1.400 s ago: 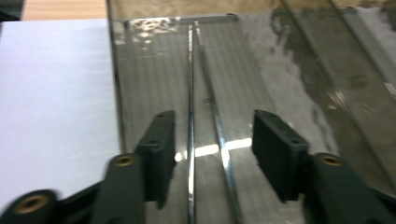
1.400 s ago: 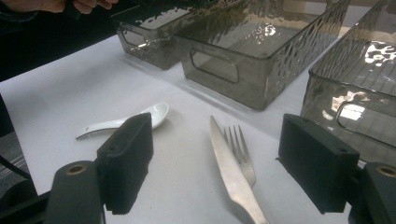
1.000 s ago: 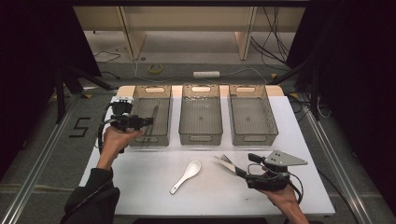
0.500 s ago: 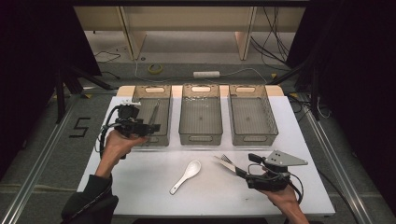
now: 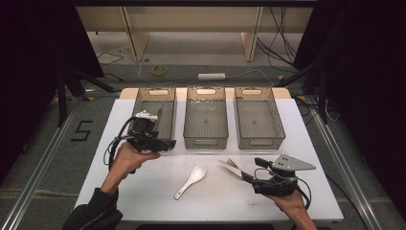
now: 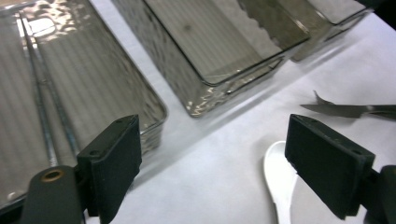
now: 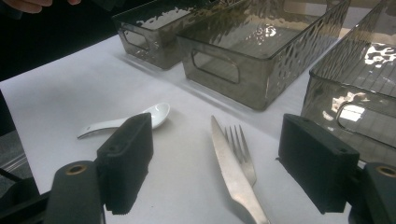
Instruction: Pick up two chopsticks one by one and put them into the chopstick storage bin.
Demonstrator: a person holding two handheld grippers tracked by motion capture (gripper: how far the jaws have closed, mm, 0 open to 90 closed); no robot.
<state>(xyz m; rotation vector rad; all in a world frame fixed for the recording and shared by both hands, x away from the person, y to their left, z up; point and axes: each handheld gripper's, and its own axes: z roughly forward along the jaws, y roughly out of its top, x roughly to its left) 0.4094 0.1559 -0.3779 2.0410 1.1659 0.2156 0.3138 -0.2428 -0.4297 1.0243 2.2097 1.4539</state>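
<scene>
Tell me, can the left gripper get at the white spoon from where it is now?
Probably yes. The left gripper is open and empty near the left bin, and bare table lies between it and the white spoon.

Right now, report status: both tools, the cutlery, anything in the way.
Left tool open, jaws just widened, nothing between them, by the left bin. Right tool open around knife and fork. Spoon lies unobstructed.

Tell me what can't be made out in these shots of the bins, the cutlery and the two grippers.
- Left bin: its near end, high view, is hidden by the left gripper.
- Knife and fork: handles cut off by the bottom edge, right gripper view.
- Spoon: mostly behind a jaw, left gripper view.
- Left bin's thin rods: unidentifiable.
</scene>
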